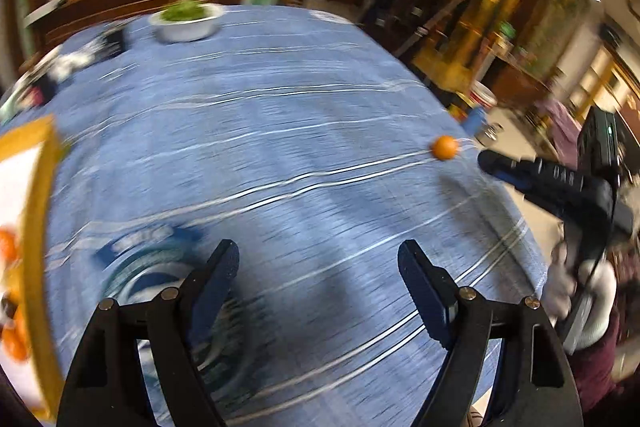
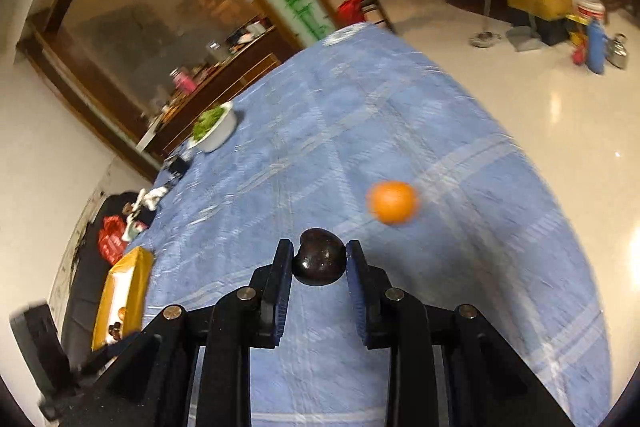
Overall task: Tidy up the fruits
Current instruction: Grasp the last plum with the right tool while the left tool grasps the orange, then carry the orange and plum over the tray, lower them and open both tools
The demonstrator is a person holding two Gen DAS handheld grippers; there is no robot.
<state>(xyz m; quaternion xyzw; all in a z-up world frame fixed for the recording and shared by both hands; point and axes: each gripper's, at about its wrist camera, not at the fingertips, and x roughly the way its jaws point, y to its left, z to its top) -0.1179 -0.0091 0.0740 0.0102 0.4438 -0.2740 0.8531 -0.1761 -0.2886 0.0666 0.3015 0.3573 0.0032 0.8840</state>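
Observation:
My right gripper (image 2: 319, 251) is shut on a dark glossy fruit (image 2: 319, 261), like a plum, and holds it above the blue tablecloth (image 2: 360, 131). A small orange fruit (image 2: 393, 202) lies on the cloth just ahead and to the right of it; it also shows in the left wrist view (image 1: 445, 147), near the table's right edge. My left gripper (image 1: 318, 257) is open and empty above the cloth. The right gripper (image 1: 486, 161) appears at the right of the left wrist view, close to the orange fruit. A yellow-rimmed tray (image 1: 38, 219) with several orange and dark fruits sits at the far left (image 2: 138, 275).
A white bowl of green leaves (image 1: 186, 21) stands at the far side of the table (image 2: 214, 127). Dark and white clutter (image 1: 72, 59) lies at the far left edge. The table's right edge drops to a shiny floor (image 2: 560, 99).

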